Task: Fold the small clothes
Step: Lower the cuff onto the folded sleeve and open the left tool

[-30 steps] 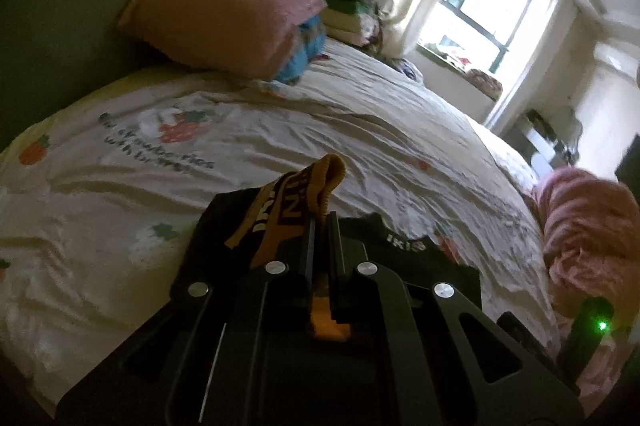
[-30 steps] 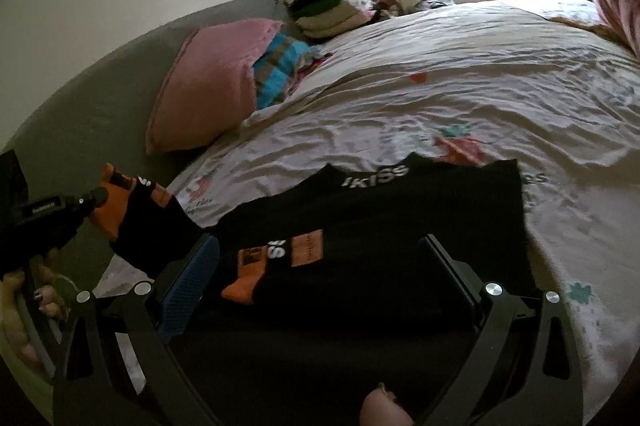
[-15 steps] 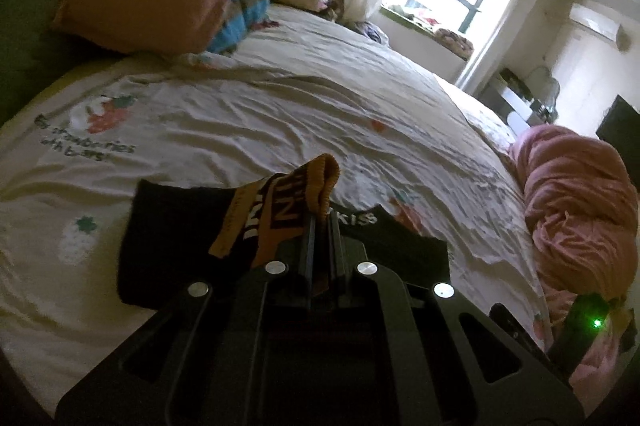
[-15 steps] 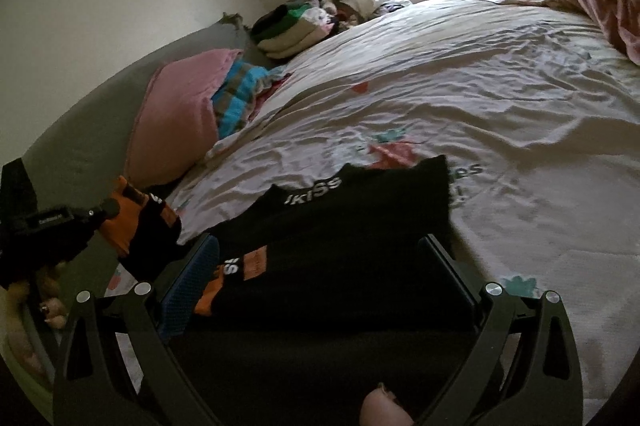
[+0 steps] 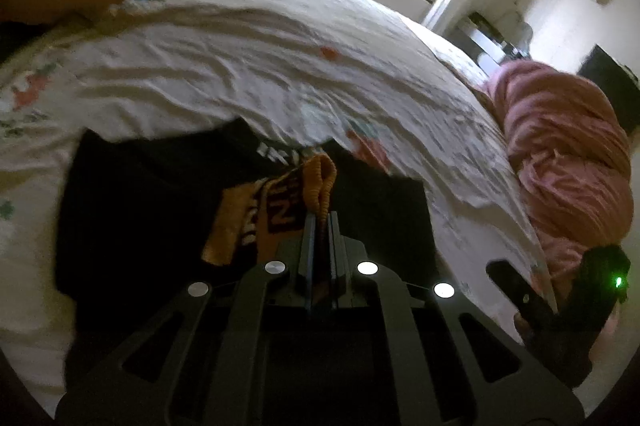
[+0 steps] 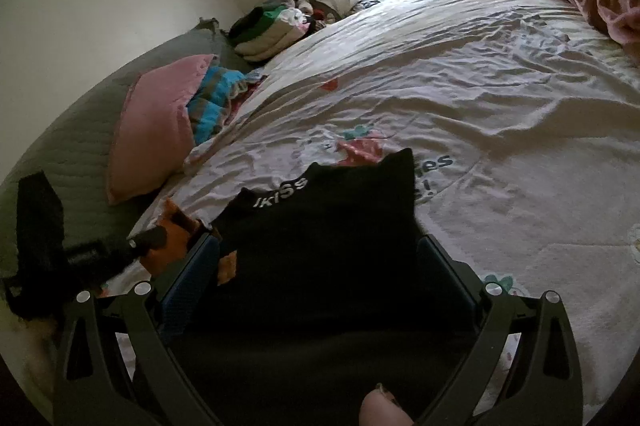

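Bedsheet (image 6: 500, 98), white, wrinkled and printed with strawberries, carried the black garment (image 6: 332, 226) spread flat at its near edge, directly ahead of both grippers. Its ribbed orange waistband (image 5: 318, 182) was clamped in the left gripper (image 5: 321, 222) above the dark cloth, while the right gripper (image 6: 320, 258) stood released, fingers straddling the garment.
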